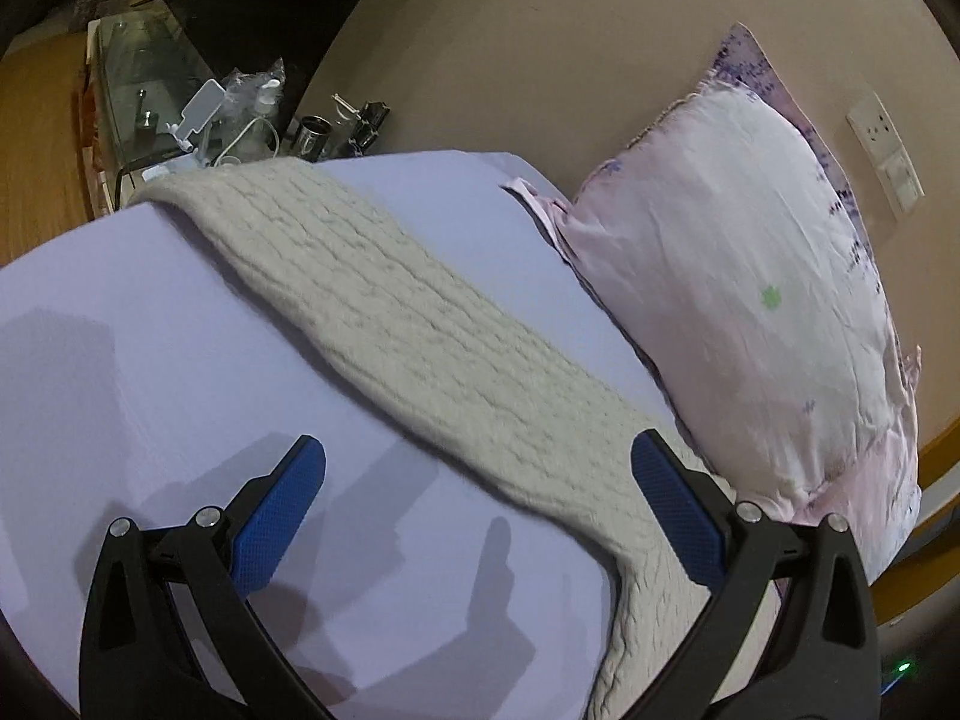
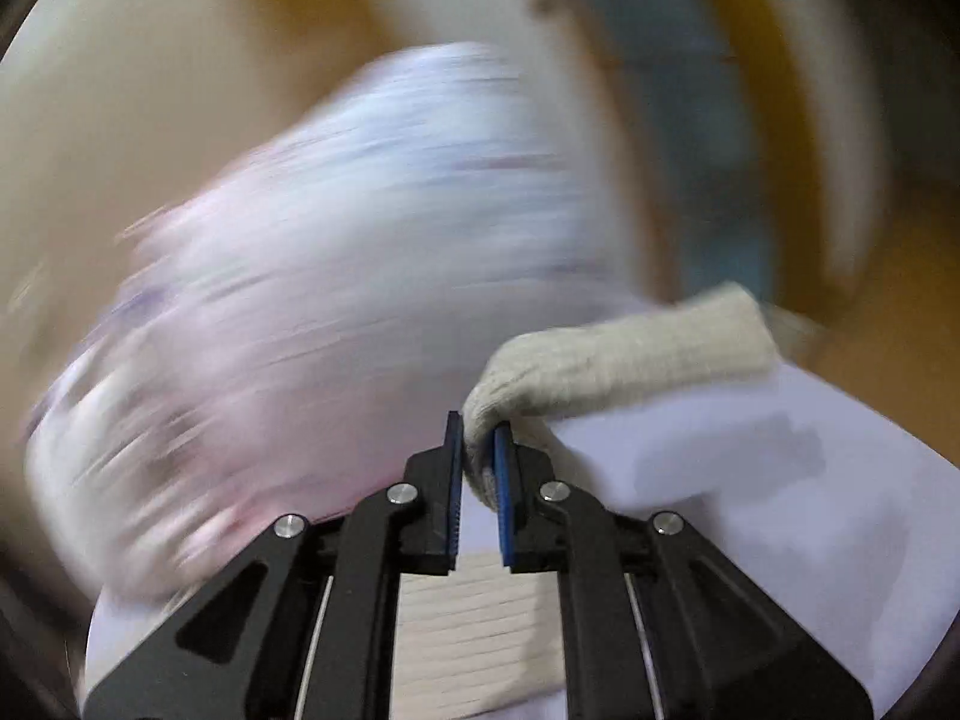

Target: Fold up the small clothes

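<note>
Right gripper [image 2: 478, 453] pinching knit scarf [image 2: 624, 354], left gripper [image 1: 477, 468] spread

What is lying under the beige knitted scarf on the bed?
Under the knitted scarf lies the lavender bedsheet. The pillow stands beside it. Whatever the scarf itself covers cannot be seen.

Light: dim, warm indoor tone; bed sheet [image 1: 150, 312] reads pale lilac.
Shadows: soft dark shapes lie on the sheet just ahead of and between the left claw [image 1: 477, 516] fingers.
Blur: left view mostly sharp; right view streaks heavily beyond the right claw [image 2: 478, 438], smearing the pillow [image 2: 336, 276].
Edges: fisheye bending, black corner vignette.
</note>
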Tool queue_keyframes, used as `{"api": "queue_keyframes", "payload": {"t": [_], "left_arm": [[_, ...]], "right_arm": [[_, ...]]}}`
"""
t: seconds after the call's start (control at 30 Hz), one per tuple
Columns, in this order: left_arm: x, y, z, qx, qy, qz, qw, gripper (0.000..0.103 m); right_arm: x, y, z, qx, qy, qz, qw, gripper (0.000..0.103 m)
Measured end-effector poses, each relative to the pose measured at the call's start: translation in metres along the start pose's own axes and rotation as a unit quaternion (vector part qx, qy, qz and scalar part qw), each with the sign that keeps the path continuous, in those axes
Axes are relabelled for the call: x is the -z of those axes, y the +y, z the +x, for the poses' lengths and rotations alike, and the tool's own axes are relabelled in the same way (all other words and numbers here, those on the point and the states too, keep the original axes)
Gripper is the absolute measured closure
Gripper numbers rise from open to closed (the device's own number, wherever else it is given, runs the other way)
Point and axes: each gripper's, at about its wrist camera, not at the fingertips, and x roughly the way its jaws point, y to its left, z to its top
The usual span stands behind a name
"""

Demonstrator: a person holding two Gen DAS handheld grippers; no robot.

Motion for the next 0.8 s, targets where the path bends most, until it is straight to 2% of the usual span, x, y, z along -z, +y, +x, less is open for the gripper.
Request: {"api": "queue_keyframes", "payload": {"t": [0.07,0.13,0.2,0.23,0.3,0.33,0.37,0.43,0.47,0.5,0.6,0.63,0.67,0.7,0.73,0.8], "left_arm": [[-0.007,0.003,0.003,-0.002,-0.003,-0.007,1.0000,0.001],[-0.012,0.007,0.004,-0.007,-0.008,-0.015,0.9998,0.001],[-0.016,0.013,0.006,-0.017,-0.012,-0.026,0.9994,0.001],[-0.018,0.015,0.007,-0.022,-0.012,-0.031,0.9992,0.001],[-0.022,0.022,0.008,-0.027,-0.017,-0.047,0.9984,0.001],[-0.024,0.024,0.008,-0.028,-0.019,-0.050,0.9982,0.001],[-0.026,0.026,0.009,-0.029,-0.021,-0.054,0.9979,0.001],[-0.032,0.029,0.011,-0.026,-0.024,-0.061,0.9975,0.003],[-0.035,0.032,0.012,-0.024,-0.027,-0.068,0.9970,0.004],[-0.038,0.035,0.013,-0.022,-0.030,-0.074,0.9966,0.006],[-0.046,0.046,0.016,-0.016,-0.041,-0.106,0.9934,0.022],[-0.049,0.053,0.017,-0.014,-0.043,-0.125,0.9911,0.038],[-0.053,0.061,0.020,-0.014,-0.039,-0.146,0.9884,0.058],[-0.055,0.065,0.023,-0.017,-0.033,-0.155,0.9872,0.071],[-0.058,0.069,0.027,-0.025,-0.022,-0.160,0.9865,0.092],[-0.063,0.061,0.028,-0.038,-0.020,-0.138,0.9896,0.093]], "right_arm": [[0.020,0.073,0.008,-0.076,0.030,-0.068,0.994,0.094],[0.048,0.134,0.019,-0.135,0.067,-0.122,0.981,0.094],[0.100,0.205,0.039,-0.205,0.145,-0.188,0.950,0.090],[0.129,0.232,0.049,-0.237,0.198,-0.212,0.927,0.087],[0.162,0.256,0.057,-0.267,0.257,-0.232,0.899,0.070],[0.173,0.261,0.053,-0.274,0.269,-0.240,0.892,0.056],[0.177,0.263,0.052,-0.274,0.260,-0.247,0.892,0.041],[0.163,0.251,0.051,-0.261,0.227,-0.243,0.906,0.028],[0.159,0.236,0.033,-0.259,0.218,-0.232,0.912,0.025],[0.150,0.225,0.033,-0.255,0.213,-0.217,0.918,0.024],[0.129,0.188,0.016,-0.242,0.204,-0.175,0.932,0.021],[0.123,0.175,0.016,-0.236,0.200,-0.161,0.937,0.020],[0.122,0.168,0.013,-0.234,0.198,-0.154,0.939,0.020],[0.119,0.160,0.011,-0.230,0.196,-0.147,0.942,0.020],[0.117,0.157,0.006,-0.229,0.193,-0.142,0.943,0.020],[0.111,0.142,0.004,-0.225,0.188,-0.127,0.948,0.019]]}}
